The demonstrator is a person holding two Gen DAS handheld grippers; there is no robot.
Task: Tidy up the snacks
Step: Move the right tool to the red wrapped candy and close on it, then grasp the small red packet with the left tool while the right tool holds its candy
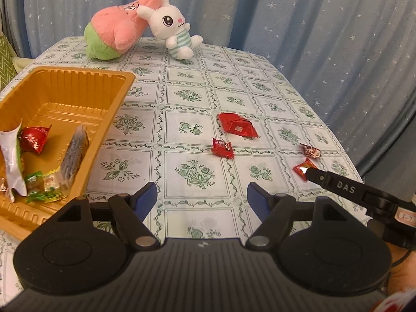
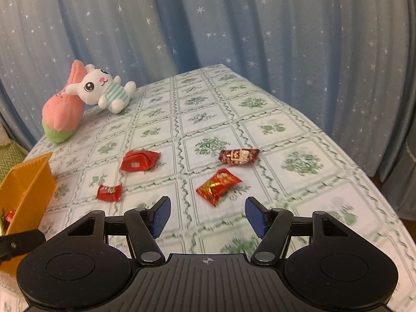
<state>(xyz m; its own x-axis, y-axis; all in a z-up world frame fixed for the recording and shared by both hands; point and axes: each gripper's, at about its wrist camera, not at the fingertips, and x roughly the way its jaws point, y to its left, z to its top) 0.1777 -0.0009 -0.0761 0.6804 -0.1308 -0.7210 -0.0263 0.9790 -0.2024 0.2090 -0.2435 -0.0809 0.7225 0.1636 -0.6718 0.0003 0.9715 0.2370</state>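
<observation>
I was picking up snacks for the tray (image 1: 78,83). My right claw (image 2: 208,214) was wide open, holding nothing, just before a red candy (image 2: 218,186) on the desk (image 2: 299,135). Next I had to reach and pinch it. My left claw (image 1: 202,199) hung open too.

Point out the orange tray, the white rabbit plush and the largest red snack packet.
orange tray (image 1: 85,74), left wrist view, far rim.
white rabbit plush (image 2: 97,85), right wrist view, face.
largest red snack packet (image 2: 139,160), right wrist view, middle.
</observation>
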